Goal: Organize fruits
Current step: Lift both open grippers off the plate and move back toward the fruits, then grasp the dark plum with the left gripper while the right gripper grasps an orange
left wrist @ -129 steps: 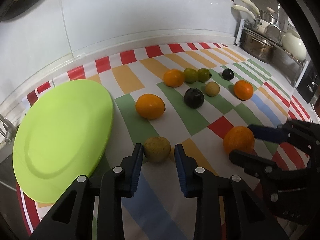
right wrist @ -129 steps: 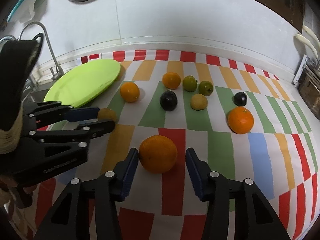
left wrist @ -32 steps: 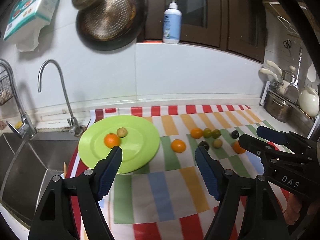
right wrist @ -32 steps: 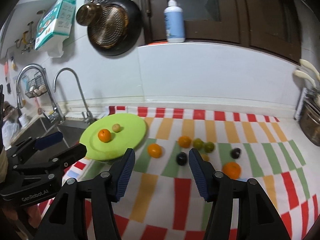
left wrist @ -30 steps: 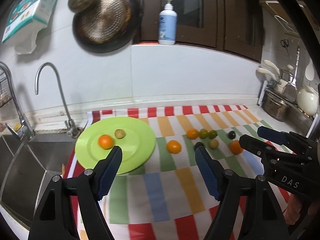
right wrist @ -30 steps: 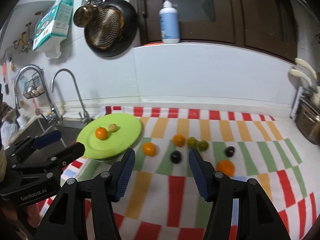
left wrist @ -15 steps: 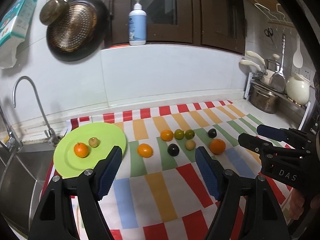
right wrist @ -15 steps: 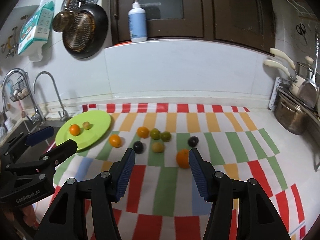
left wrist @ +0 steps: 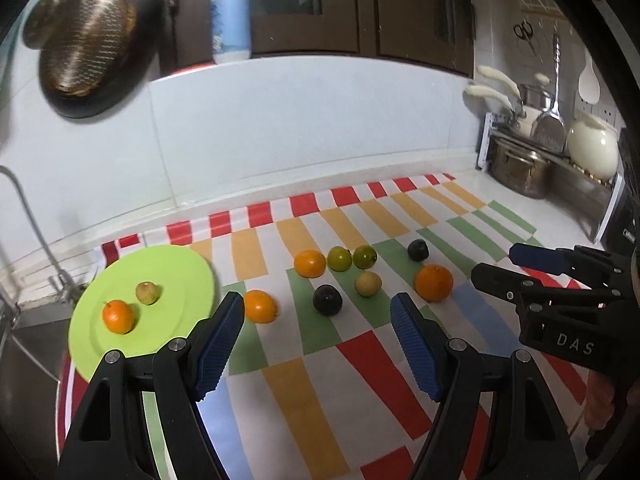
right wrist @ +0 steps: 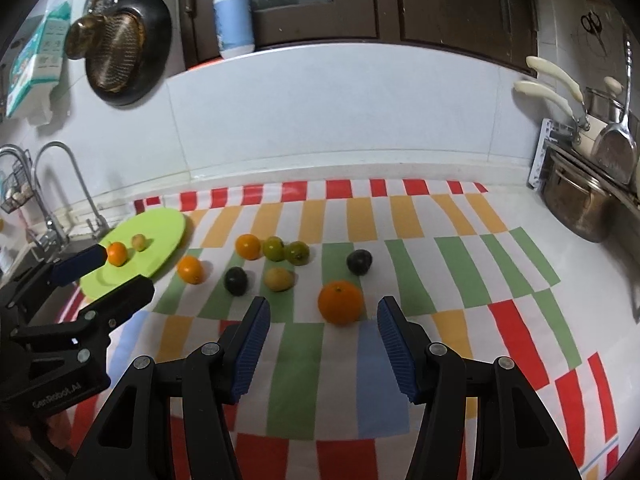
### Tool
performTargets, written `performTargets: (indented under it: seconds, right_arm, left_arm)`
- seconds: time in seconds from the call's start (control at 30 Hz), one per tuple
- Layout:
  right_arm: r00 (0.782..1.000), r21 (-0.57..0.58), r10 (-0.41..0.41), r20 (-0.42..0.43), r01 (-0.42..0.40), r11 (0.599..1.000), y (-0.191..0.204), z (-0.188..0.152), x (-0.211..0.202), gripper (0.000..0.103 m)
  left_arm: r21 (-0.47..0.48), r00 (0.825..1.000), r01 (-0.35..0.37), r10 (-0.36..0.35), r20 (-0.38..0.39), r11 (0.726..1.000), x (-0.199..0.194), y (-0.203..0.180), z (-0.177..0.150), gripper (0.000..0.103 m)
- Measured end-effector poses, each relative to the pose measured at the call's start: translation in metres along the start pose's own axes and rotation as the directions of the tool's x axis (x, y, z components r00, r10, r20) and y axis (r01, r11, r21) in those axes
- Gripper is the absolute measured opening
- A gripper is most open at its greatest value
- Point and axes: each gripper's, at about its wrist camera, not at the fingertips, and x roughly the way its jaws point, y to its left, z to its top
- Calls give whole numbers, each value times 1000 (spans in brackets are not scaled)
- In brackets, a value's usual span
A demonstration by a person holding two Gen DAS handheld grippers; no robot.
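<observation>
Right wrist view: right gripper (right wrist: 320,334) jaws apart, empty, pointing at round orange (right wrist: 340,302); left gripper (left wrist: 316,338) wide, empty.

Four oranges (left wrist: 433,282), two green fruits (left wrist: 339,258), two dark plums (left wrist: 327,299), two yellowish fruits (left wrist: 368,283), one plate (left wrist: 180,272).

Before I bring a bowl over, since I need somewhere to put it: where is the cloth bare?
The near half of the striped cloth is bare, in front of the big orange, and so is its right side toward the steel pot. It is crowded mid-cloth, from the green plate across to the dark plum.
</observation>
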Motion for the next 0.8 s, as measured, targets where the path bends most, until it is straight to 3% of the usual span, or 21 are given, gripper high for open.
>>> performTargets:
  seconds: [0.37, 0.8]
  right_arm:
    - [998, 28, -10, -69, 12, 1000, -9, 2, 42, 57]
    - [987, 62, 3, -164, 7, 998, -17, 0, 87, 57]
  left_arm:
    - [10, 998, 27, -27, -56, 1000, 52, 2, 0, 73]
    - [-14, 983, 45, -47, -176, 999, 103, 5, -9, 54]
